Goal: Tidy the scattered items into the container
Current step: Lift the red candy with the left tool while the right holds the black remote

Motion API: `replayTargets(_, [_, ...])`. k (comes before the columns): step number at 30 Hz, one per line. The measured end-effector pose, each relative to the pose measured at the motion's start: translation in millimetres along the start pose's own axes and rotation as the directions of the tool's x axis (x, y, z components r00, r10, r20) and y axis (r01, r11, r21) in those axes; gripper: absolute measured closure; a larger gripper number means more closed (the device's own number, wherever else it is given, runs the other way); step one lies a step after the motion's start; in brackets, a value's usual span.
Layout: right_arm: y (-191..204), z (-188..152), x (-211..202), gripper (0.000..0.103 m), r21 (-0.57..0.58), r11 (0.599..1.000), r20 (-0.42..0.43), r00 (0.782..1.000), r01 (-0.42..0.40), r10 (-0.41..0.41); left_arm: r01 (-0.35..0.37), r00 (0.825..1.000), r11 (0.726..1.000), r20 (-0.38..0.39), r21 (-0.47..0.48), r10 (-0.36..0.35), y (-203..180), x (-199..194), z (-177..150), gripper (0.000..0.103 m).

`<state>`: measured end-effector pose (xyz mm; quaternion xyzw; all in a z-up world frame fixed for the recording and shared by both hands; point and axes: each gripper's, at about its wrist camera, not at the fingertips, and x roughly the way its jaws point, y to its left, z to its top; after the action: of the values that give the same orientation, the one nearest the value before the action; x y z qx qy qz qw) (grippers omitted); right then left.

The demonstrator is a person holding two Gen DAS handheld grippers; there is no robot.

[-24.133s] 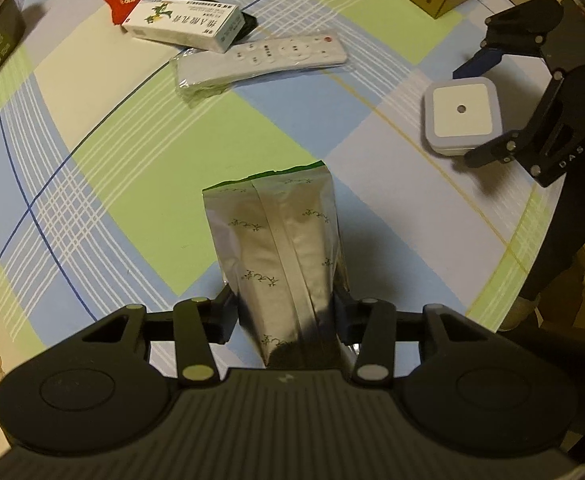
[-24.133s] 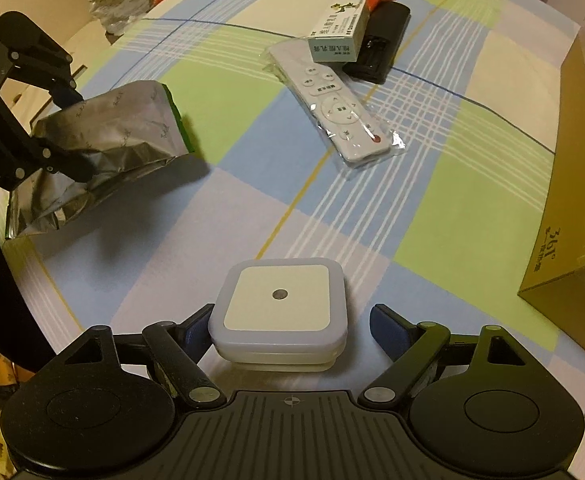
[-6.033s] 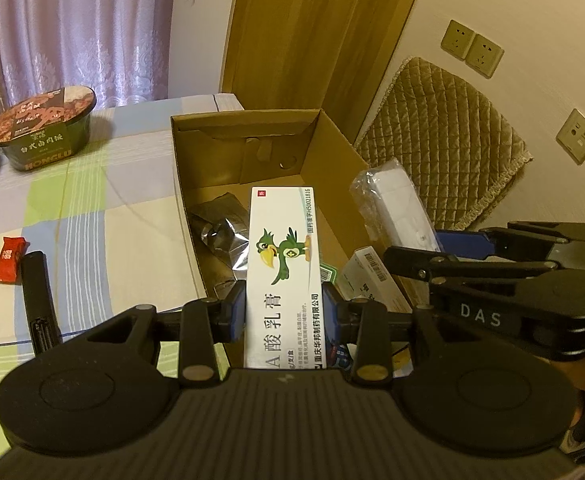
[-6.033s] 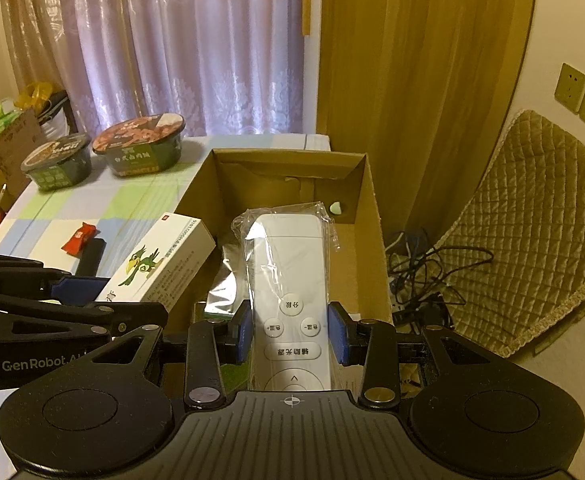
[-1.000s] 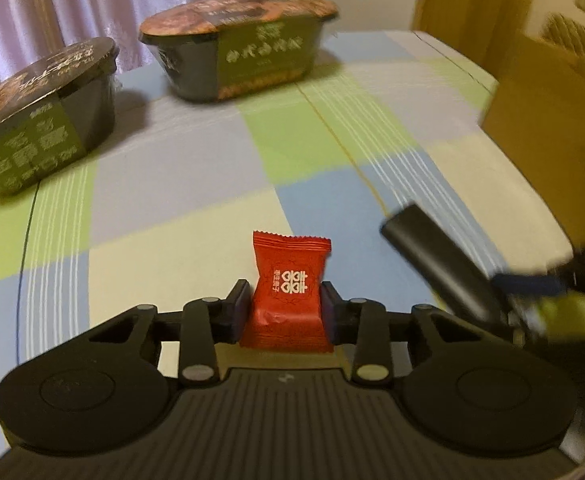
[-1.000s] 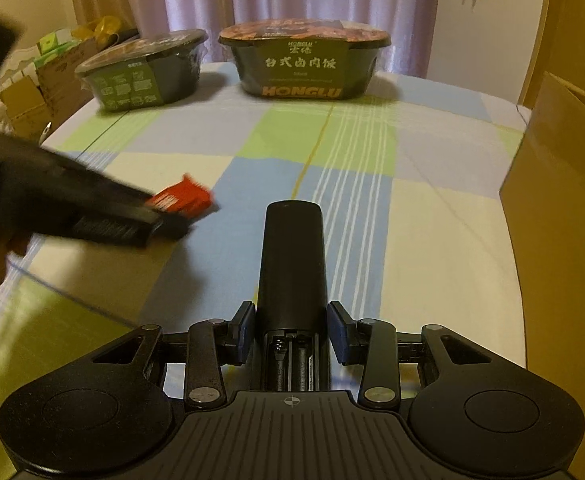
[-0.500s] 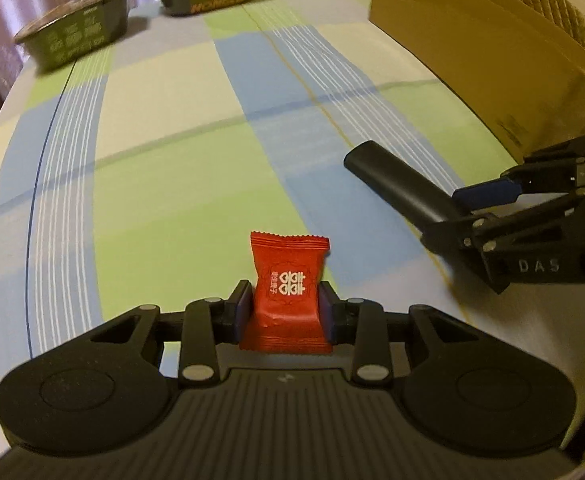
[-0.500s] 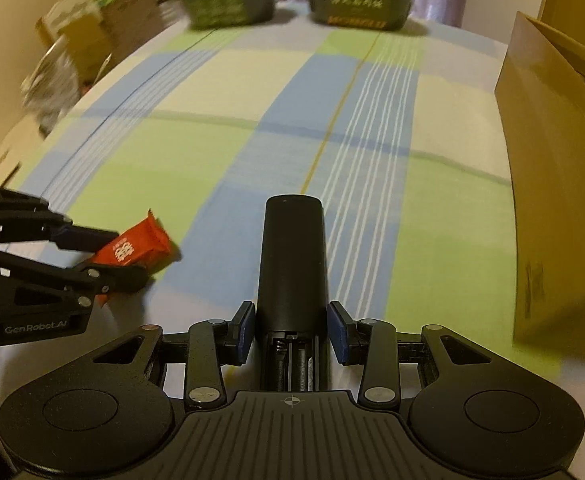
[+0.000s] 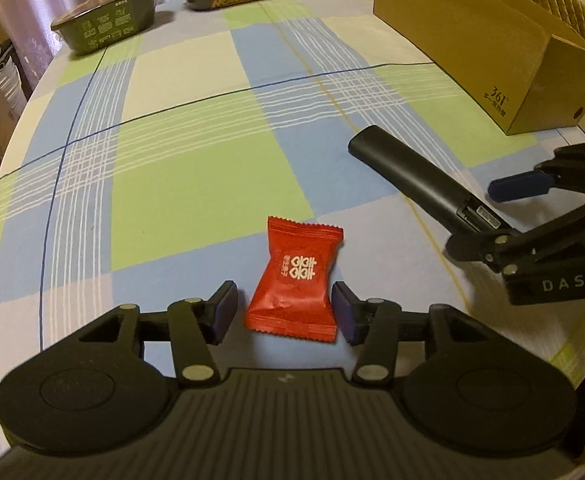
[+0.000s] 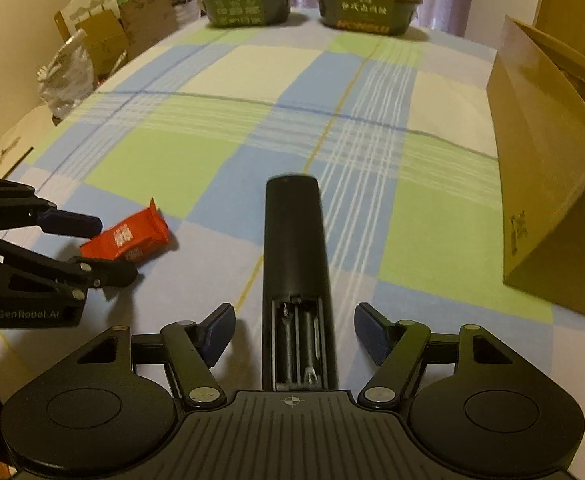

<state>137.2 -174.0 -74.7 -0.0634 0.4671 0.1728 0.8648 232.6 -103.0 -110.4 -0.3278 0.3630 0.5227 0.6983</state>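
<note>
Judging by its crinkled foil, I take the red candy packet [image 9: 296, 280] to be light, soft and a little slippery, best pinched across its puffed middle, whereas the black remote [image 10: 296, 264] looks rigid and smooth, so I would grip it across its narrow body near the uncovered battery bay. Both lie on the checked tablecloth [image 9: 196, 184], well short of the cardboard box [image 9: 488, 40] at the far right. My left gripper [image 9: 284, 307] straddles the packet with pads apart and not touching it, and my right gripper [image 10: 294, 334] likewise stands spread either side of the remote's near end.
</note>
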Motion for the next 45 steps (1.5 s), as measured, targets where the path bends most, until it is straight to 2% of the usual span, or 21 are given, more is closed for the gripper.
replayTargets(10, [0.5,-6.6,9.2,0.031,-0.037,0.999,0.048,0.999,0.012,-0.01,0.011,1.0,0.999,-0.007,0.031,-0.011,1.1,3.4,0.8,0.056])
replayTargets(16, [0.1,-4.8,10.7,0.031,-0.042,0.999,0.048,0.999,0.008,-0.006,0.03,0.999,0.999,-0.019,0.041,-0.03,2.1,4.8,3.8,0.056])
replayTargets(20, [-0.3,-3.9,11.0,0.031,-0.043,0.999,0.05,0.999,0.008,-0.005,0.062,0.997,0.996,-0.041,0.056,-0.059,2.0,5.4,7.1,0.066])
replayTargets(24, [-1.1,-3.5,11.2,0.031,-0.042,0.999,0.049,0.999,0.005,-0.003,0.061,0.997,0.996,-0.056,0.057,-0.058,0.1,4.0,7.3,0.075])
replayTargets(29, [-1.3,-2.6,11.5,0.031,-0.046,0.999,0.05,0.999,0.005,-0.002,0.045,0.998,0.998,-0.052,0.048,-0.043,-1.8,0.5,3.8,0.078])
replayTargets(30, [-1.1,-2.6,11.7,0.032,-0.048,0.999,0.051,0.999,0.005,-0.002,0.043,0.998,0.998,-0.053,0.044,-0.041,-1.6,0.0,3.5,0.078])
replayTargets(32, [-0.3,-2.5,11.6,0.041,-0.055,0.998,0.057,0.998,0.011,-0.008,0.041,0.998,0.998,-0.052,0.042,-0.038,-1.8,-0.8,2.6,0.078])
replayTargets(39, [3.2,-3.7,11.5,0.053,-0.089,0.996,0.064,0.998,0.003,0.003,0.039,0.998,0.999,-0.055,0.036,-0.037,-1.0,-1.6,1.8,0.078])
replayTargets(40, [3.2,-3.9,11.1,0.06,-0.088,0.996,0.065,0.998,0.003,0.003,0.039,0.998,0.999,-0.056,0.036,-0.037,-0.7,-1.7,1.8,0.078])
replayTargets(45, [0.4,-0.4,8.8,0.061,-0.05,0.999,0.04,0.999,-0.006,0.008,0.028,0.998,0.999,-0.061,0.02,-0.027,-0.3,-2.7,1.4,0.078])
